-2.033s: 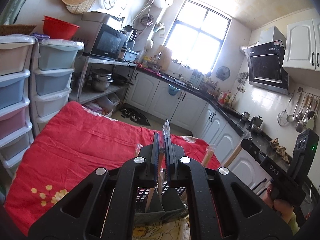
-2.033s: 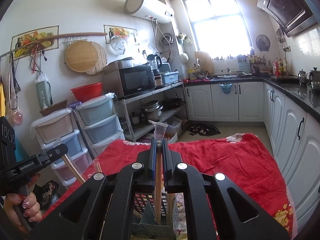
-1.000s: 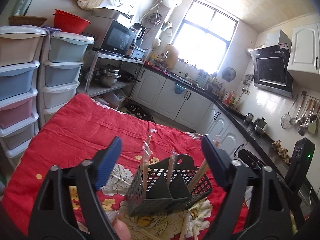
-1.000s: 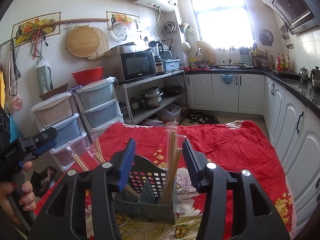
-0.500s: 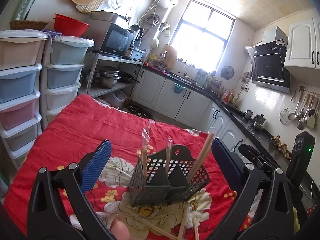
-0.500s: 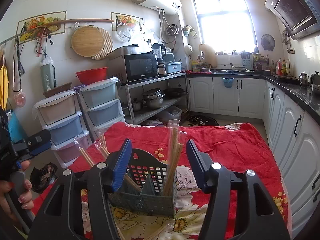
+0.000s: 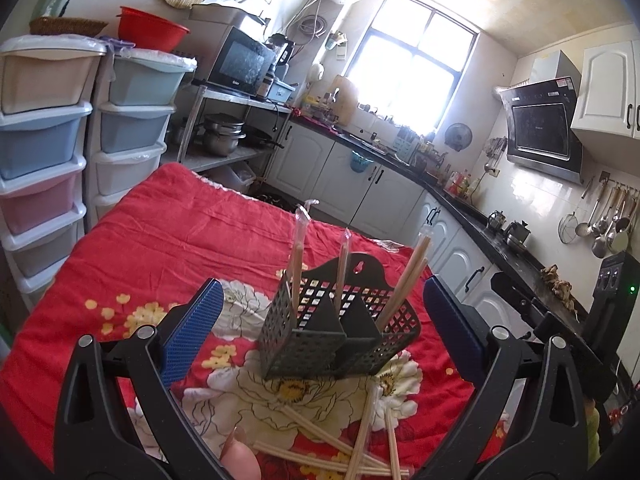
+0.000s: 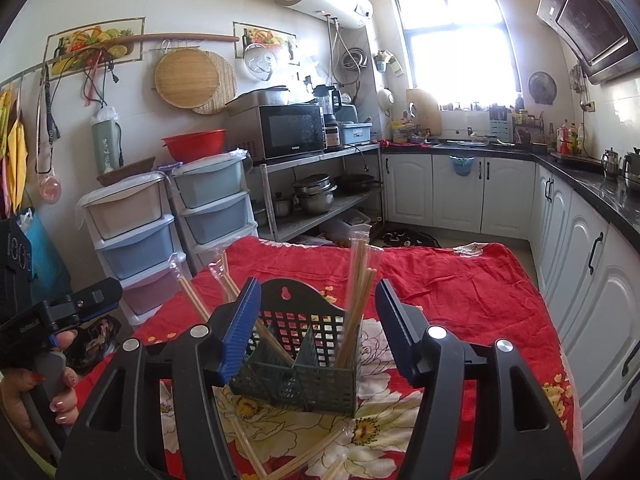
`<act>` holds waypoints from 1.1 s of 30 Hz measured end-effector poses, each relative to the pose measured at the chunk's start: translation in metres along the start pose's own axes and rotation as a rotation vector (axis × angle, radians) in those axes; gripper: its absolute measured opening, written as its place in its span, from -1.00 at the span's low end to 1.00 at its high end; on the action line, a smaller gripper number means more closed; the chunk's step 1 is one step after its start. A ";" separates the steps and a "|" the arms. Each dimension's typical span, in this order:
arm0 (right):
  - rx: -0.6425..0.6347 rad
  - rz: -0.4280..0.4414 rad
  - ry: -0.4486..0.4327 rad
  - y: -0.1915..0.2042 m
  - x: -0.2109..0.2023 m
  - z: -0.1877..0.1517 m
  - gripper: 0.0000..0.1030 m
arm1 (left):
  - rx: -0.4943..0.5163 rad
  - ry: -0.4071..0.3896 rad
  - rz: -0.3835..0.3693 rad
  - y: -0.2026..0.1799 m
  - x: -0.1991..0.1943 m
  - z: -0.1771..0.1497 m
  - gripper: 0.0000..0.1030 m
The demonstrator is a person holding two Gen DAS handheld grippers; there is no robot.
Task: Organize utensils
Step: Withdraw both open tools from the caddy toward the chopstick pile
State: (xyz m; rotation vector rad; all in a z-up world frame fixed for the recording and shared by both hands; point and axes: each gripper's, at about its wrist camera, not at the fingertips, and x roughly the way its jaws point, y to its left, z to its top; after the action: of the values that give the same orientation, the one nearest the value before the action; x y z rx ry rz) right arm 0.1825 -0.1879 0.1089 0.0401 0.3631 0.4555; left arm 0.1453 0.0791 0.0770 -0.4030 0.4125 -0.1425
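Jaws of both grippers spread wide, released, holding nothing. Left gripper (image 7: pixel 318 322) and right gripper (image 8: pixel 318 326) each hovering above the red floral-cloth tabletop (image 7: pixel 168 232), framing the dark perforated plastic utensil caddy (image 7: pixel 336 338) between the blue-padded fingers (image 7: pixel 190 326).

Caddy: straight ahead of both sets of jaws, upright on the cloth, divided into compartments. Several pairs of plastic-sleeved wooden chopsticks (image 7: pixel 298 256) already standing in it, tips up, leaning against the walls; in the right wrist view one fuller bundle (image 8: pixel 358 280) in the compartment nearer the right-hand finger, two looser pairs slanting out toward the left-hand finger. Leaning probably due to compartments being wider than the sticks.

Loose chopsticks (image 7: pixel 360 446) scattered flat on the cloth below the jaws, just in front of the caddy, crossing one another. Not yet sorted.

Judgement: part done. Wide opening suits descending on a flat-lying pair next. Risk: crossed sticks, slippery sleeves, thin profile against soft cloth; pinching cloth likely.
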 end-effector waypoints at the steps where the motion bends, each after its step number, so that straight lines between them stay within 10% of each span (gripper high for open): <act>1: -0.002 0.002 0.002 0.001 0.000 0.000 0.11 | -0.004 0.002 0.003 0.002 0.000 -0.001 0.79; 33: -0.005 0.022 0.174 0.011 0.009 -0.064 0.12 | -0.067 0.139 0.063 0.030 0.005 -0.058 0.79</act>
State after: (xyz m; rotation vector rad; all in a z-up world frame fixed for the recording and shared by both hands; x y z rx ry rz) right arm 0.1626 -0.1771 0.0474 -0.0001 0.5332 0.4831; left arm 0.1278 0.0854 0.0143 -0.4472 0.5675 -0.0954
